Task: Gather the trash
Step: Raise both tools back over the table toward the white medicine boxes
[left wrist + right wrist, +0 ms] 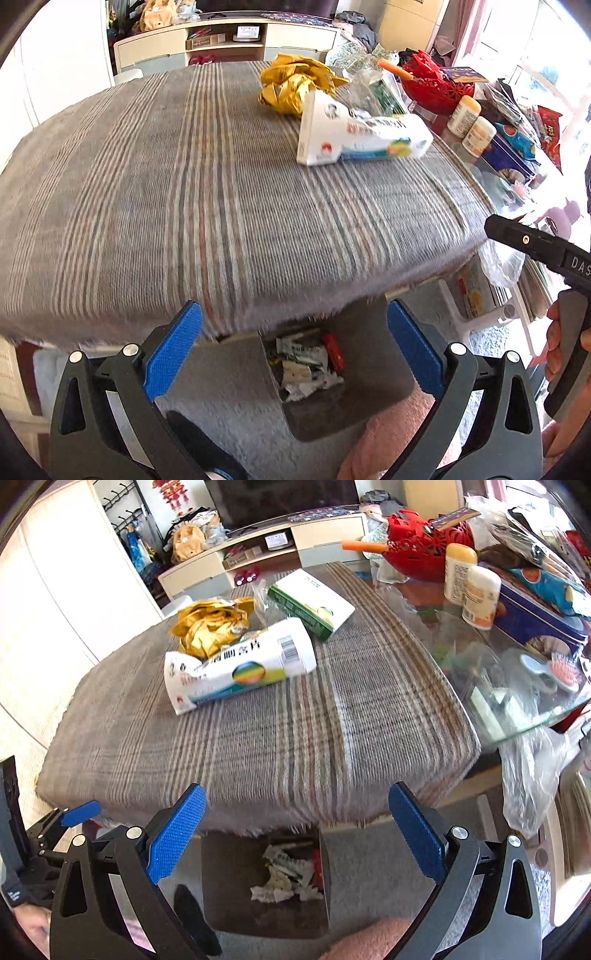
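We've got both claws, left (293, 343) and right (297, 825), wide open and empty over the bin (229, 886), while the white carton (236, 664) lies on the table (295, 746) beside the gold wrapper (210, 624), probably light and crushable, so we'd pinch its middle.

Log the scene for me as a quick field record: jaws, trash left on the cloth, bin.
left gripper: jaws open, empty, above the bin
right gripper: jaws open, empty
trash on striped cloth: white box, crumpled yellow wrapper, green-and-white box
bin: on the floor below the table edge, holds paper scraps
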### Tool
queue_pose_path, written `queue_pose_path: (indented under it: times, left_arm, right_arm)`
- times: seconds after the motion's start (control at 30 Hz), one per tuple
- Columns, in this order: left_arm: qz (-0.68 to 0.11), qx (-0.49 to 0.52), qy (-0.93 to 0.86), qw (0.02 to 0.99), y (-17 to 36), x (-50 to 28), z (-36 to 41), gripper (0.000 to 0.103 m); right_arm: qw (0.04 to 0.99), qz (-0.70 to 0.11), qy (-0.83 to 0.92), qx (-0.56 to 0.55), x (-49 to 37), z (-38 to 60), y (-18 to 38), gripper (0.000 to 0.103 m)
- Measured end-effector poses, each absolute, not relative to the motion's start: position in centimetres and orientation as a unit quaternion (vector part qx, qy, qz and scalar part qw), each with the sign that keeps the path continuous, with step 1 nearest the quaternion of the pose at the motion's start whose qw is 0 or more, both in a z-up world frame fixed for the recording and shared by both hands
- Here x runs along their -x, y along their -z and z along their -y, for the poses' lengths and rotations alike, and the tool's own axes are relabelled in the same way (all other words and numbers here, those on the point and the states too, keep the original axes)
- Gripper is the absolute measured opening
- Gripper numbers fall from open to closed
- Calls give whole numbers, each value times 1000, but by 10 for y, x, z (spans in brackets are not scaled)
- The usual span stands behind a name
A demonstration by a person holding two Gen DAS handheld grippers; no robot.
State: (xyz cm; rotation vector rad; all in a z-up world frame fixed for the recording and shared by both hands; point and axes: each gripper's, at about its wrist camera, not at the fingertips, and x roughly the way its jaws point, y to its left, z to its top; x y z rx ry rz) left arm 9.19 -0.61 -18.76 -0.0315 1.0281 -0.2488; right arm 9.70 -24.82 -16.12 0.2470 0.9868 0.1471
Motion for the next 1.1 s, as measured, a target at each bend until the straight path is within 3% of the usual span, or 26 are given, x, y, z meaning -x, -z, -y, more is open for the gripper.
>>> queue_pose_path:
  times: [0.3,0.4,0.47,0.5,0.57,0.63,1.1]
  left_arm:
    - [-476,-2,129,870,175,-153,13,95]
    - [-471,-6,138,871,170,-171,19,95]
    - [-465,-16,144,873,167,-184,25,95]
    - [-463,-19,146,874,167,-188,28,95]
    - [-461,-28,151,874,167,-198,33,95]
    - [-462,-39,155,872,170,-208,39,95]
    - [-461,-36,223,858,192,-251,62,95]
  right_arm:
    - [881,-457,-41,-116,-149,259,155,98]
    - [880,-459,-34,-117,-165,265,155,89]
    - [878,-463,-34,-117,-176,267,158,69]
    - [877,-466,-33,-115,-180,267,160,64]
    - [875,-471,-32,-103,-189,265,164,39]
    - [872,-481,-33,-90,-197,262,171,31]
    - [861,-502,-37,-77,-243,258,199,29]
